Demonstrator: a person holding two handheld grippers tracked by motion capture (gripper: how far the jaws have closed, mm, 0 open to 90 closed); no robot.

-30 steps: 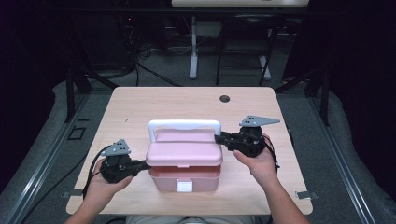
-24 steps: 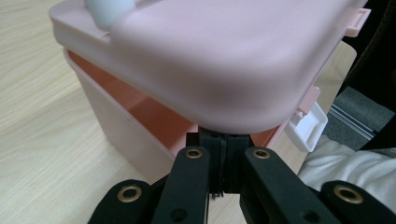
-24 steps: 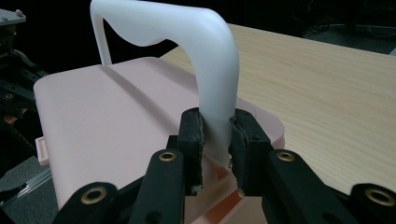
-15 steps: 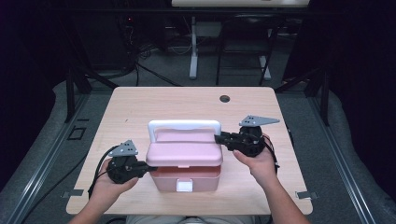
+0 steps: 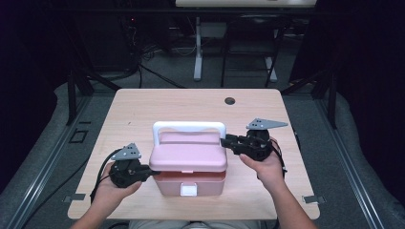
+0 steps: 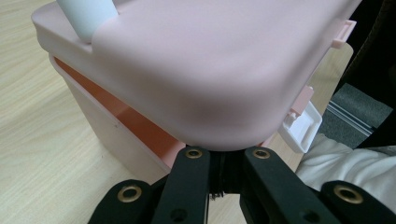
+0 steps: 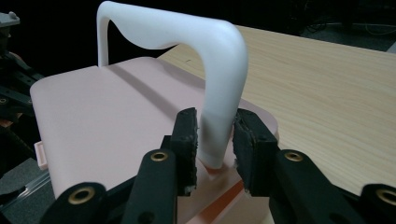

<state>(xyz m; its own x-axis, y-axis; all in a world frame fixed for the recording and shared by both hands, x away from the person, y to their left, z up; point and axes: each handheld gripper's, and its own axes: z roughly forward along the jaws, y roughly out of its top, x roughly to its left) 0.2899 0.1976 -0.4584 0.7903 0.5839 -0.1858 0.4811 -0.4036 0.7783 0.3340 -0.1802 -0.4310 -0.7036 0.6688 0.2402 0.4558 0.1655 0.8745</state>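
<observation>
Right gripper view: right tongs (image 7: 215, 135) just opening, straddling white handle (image 7: 219, 70), small gaps. Left gripper view: left tongs (image 6: 224, 161) clenched beneath lid (image 6: 196, 70) edge.

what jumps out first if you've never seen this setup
A pink storage box with an upright white handle sits near the front of the wooden table, lid slightly raised. The left gripper sits shut under the lid's edge; the right gripper straddles the handle's post, its jaws having just been opening.

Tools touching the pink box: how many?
2. The left tool sits shut under the lid's left edge; the right tool straddles the white handle's right post. Pad contact there is unclear.
</observation>
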